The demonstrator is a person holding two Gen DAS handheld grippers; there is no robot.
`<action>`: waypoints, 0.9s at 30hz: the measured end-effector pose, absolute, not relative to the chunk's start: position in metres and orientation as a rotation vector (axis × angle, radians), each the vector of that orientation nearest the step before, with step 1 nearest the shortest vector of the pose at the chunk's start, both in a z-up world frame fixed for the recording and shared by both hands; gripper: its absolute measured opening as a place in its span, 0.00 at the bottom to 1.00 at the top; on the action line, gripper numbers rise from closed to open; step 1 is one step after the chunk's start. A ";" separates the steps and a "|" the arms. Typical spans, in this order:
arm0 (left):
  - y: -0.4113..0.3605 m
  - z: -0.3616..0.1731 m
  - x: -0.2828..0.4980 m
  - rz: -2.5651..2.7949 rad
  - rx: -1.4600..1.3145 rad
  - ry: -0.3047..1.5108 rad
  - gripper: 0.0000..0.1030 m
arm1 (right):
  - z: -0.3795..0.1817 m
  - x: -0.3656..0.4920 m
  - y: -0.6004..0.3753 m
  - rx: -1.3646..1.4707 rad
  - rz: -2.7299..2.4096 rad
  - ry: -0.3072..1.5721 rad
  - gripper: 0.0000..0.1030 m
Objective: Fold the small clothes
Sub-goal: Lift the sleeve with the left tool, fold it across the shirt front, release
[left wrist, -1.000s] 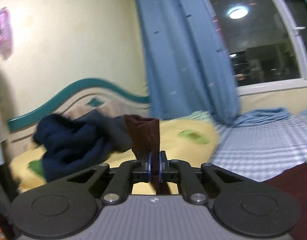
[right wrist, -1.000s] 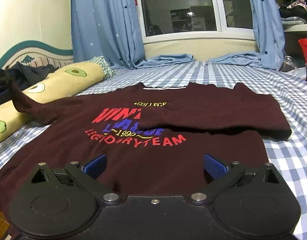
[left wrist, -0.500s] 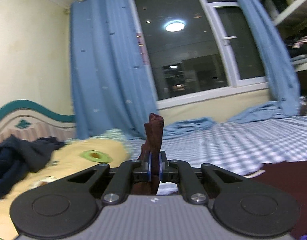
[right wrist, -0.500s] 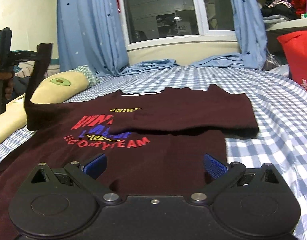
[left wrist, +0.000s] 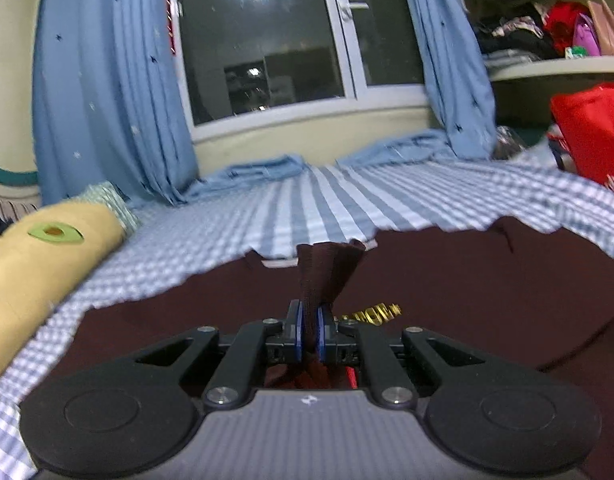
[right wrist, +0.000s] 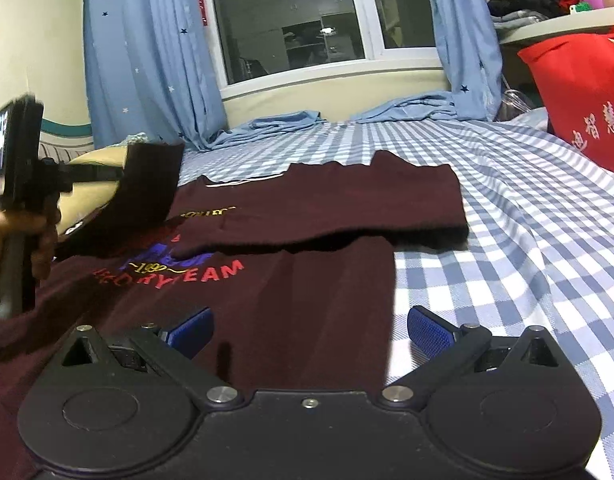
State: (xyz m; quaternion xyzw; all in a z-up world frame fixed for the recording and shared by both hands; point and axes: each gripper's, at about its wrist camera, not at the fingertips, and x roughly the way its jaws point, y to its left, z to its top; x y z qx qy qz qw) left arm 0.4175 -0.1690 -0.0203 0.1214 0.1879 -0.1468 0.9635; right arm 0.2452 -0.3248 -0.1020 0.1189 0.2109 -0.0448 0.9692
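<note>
Left fingers, sleeve pinched, now above shirt.

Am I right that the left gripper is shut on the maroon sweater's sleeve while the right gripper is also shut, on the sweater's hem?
Not quite. The left gripper is indeed shut on the sleeve of the maroon sweater, but the right gripper is open. The right wrist view shows its blue pads spread wide apart over the sweater's lower part, gripping nothing.
</note>
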 end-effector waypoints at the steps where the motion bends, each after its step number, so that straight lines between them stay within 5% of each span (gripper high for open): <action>1: -0.169 -0.025 0.417 -0.307 0.248 0.398 0.07 | -0.103 0.246 -0.325 0.242 -0.093 0.428 1.00; 4: -0.163 -0.031 0.419 -0.352 0.224 0.455 0.13 | -0.105 0.248 -0.325 0.244 -0.095 0.433 1.00; 6: -0.157 -0.032 0.419 -0.393 0.207 0.494 0.37 | -0.104 0.249 -0.324 0.237 -0.095 0.434 1.00; 7: -0.155 -0.031 0.418 -0.408 0.205 0.504 0.63 | -0.103 0.250 -0.323 0.233 -0.093 0.434 1.00; 8: -0.152 -0.031 0.414 -0.414 0.208 0.501 0.77 | -0.103 0.251 -0.322 0.228 -0.091 0.435 1.00; 16: -0.112 -0.012 0.380 -0.385 0.217 0.458 0.99 | -0.088 0.268 -0.312 0.190 -0.052 0.452 1.00; 27: 0.025 -0.027 0.381 0.058 0.327 0.512 0.99 | -0.061 0.358 -0.278 0.219 0.051 0.467 1.00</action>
